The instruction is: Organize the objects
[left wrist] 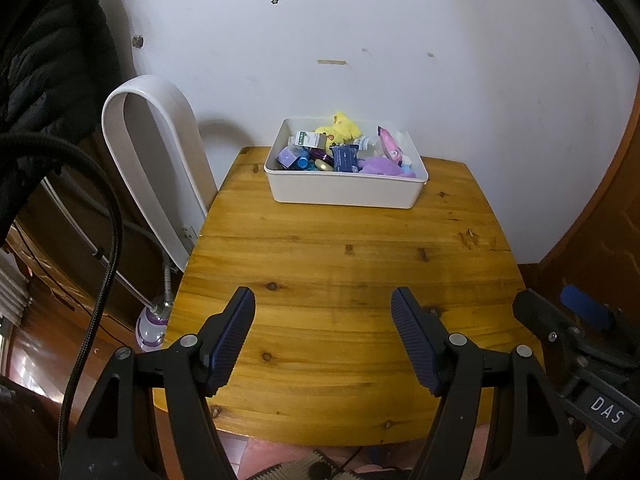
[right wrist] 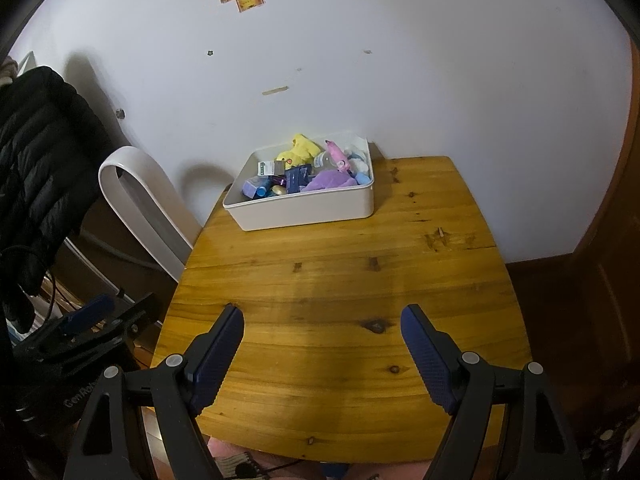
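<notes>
A white plastic bin point(left wrist: 344, 190) stands at the far end of the wooden table point(left wrist: 340, 272), against the wall; it also shows in the right wrist view point(right wrist: 308, 210). It holds several small items: a yellow plush toy point(left wrist: 340, 125), a purple cloth point(left wrist: 380, 166), a pink pack point(left wrist: 389, 144), a dark blue box point(left wrist: 343, 157). My left gripper point(left wrist: 323, 300) is open and empty above the table's near end. My right gripper point(right wrist: 322, 316) is open and empty beside it, also over the near end.
A white oval bladeless fan point(left wrist: 156, 160) stands left of the table. A black jacket point(right wrist: 36, 152) hangs at the far left. A brown wooden door point(right wrist: 608, 264) is on the right. The right gripper's body point(left wrist: 576, 344) shows at the left view's right edge.
</notes>
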`<state>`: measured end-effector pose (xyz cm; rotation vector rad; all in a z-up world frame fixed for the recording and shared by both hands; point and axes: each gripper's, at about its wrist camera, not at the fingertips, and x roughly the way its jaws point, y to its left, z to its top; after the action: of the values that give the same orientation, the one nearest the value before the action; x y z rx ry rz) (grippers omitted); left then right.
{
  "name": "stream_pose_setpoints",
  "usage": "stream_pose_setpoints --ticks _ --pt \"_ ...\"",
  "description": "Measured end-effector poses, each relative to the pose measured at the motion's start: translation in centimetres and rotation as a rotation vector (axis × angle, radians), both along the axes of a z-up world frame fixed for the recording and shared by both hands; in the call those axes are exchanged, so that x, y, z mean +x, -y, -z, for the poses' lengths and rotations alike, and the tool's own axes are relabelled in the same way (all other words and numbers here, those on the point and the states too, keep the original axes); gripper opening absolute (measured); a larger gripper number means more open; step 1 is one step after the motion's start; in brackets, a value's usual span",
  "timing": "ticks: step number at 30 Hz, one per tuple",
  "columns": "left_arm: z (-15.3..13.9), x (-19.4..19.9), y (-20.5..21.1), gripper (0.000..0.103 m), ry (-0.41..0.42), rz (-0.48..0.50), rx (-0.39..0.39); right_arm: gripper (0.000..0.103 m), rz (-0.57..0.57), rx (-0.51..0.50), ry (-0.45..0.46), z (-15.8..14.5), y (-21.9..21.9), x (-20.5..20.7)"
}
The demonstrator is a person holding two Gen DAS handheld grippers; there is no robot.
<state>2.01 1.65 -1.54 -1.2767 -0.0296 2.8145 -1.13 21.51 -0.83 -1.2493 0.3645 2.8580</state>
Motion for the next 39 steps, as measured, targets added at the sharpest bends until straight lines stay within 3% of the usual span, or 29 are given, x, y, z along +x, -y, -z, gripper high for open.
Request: stream_pose_setpoints --ticks 39 --pt "0.09 0.12 -0.06 0.074 -0.001 0.001 0.002 0.082 0.006 -0.008 0.002 0.11 -0.13 -0.02"
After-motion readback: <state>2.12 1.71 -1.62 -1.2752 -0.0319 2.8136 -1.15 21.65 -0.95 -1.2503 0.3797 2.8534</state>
